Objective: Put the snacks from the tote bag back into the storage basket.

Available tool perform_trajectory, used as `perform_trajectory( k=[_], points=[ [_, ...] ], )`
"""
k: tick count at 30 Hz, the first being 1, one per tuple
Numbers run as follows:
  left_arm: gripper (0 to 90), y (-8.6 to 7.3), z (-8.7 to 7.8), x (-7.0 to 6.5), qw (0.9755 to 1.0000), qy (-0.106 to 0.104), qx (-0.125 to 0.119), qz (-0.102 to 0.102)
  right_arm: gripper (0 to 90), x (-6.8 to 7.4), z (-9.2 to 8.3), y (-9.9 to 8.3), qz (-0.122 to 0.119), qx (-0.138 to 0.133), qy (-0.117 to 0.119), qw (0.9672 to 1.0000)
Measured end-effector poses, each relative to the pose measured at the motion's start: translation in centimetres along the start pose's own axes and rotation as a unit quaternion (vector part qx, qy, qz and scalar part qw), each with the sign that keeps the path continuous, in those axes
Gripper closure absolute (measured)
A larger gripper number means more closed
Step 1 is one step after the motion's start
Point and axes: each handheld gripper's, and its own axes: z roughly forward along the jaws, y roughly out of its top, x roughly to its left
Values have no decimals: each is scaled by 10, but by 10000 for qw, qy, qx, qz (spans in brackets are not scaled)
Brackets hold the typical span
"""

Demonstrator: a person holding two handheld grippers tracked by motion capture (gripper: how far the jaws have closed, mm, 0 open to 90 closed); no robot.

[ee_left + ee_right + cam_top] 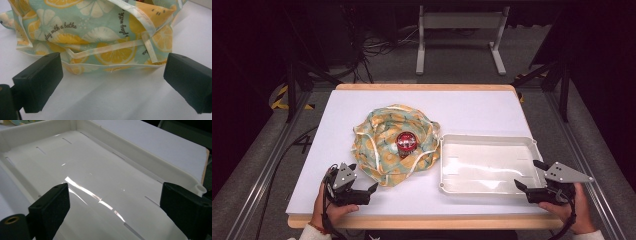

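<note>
Crumpled lemon-print cloth bag (387, 145) (teal, white-trimmed), red ball (406, 141) inside

Left gripper (362, 187) and right gripper (531, 175): jaws wide apart, gripping nothing, held low.

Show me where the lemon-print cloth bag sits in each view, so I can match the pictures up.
High view: lemon-print cloth bag lies left of centre on the table, a red round thing in its opening, just left of the white tray.
Left gripper view: the bag spans the top, just beyond the open jaws.
Right gripper view: a scrap of its print at the top left corner, behind the tray wall.
Shared landmark: the white tray.
</note>
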Motion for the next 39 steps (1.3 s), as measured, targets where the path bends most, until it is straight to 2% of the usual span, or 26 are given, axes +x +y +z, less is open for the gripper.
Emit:
perform_trajectory(
  k=[6, 8, 9, 10, 13, 18, 20, 24, 25, 27, 29, 32, 33, 36, 37, 39],
  points=[
    [33, -3, -3, 0, 10000, -42, -17, -25, 89, 4, 3, 5, -82, 42, 172, 9998],
    [37, -4, -4, 2, 10000, -15, 1, 28, 85, 6, 6, 8, -129, 89, 224, 9996],
    [37, -4, -5, 2, 10000, -41, -13, -26, 83, 7, 8, 10, -175, 109, 228, 9995],
    [38, -4, -5, 3, 10000, 17, -2, -10, 84, 8, 9, 12, -206, 88, 275, 9994],
    [40, -4, -5, 4, 10000, 40, 32, -4, 86, 12, 13, 20, -278, 48, 419, 9987],
    [43, -5, -3, 4, 9999, 76, 109, -27, 93, 16, 24, 37, -552, 170, 622, 9964],
    [44, -5, -4, 3, 9999, 57, 98, -37, 98, 17, 27, 42, -575, 191, 716, 9956],
    [45, -5, -4, 1, 10000, -3, 94, 8, 116, 25, 41, 56, -847, 315, 889, 9919],
    [44, -5, -4, 1, 10000, -3, 94, 8, 116, 25, 41, 56, -847, 315, 889, 9919],
    [44, -5, -3, 0, 9999, -47, 119, 7, 171, 32, 55, 67, -992, 422, 1030, 9888],
    [43, -5, -3, 0, 9999, -76, 85, 36, 188, 34, 64, 73, -948, 384, 1185, 9877],
    [43, -5, -3, 0, 10000, -70, 66, 12, 175, 37, 72, 79, -992, 270, 1207, 9874],
    [42, -5, -3, 0, 9999, -109, 64, 17, 190, 40, 81, 86, -1053, 242, 1233, 9865],
    [41, -5, -3, 0, 9999, -157, 31, 17, 195, 41, 85, 88, -1113, 219, 1235, 9858],
    [41, -5, -4, 0, 9999, -152, 26, 21, 203, 43, 94, 96, -1071, 147, 1370, 9846],
    [40, -5, -4, -1, 9998, -172, 26, 28, 211, 44, 102, 105, -1131, 115, 1389, 9838]
  ],
)
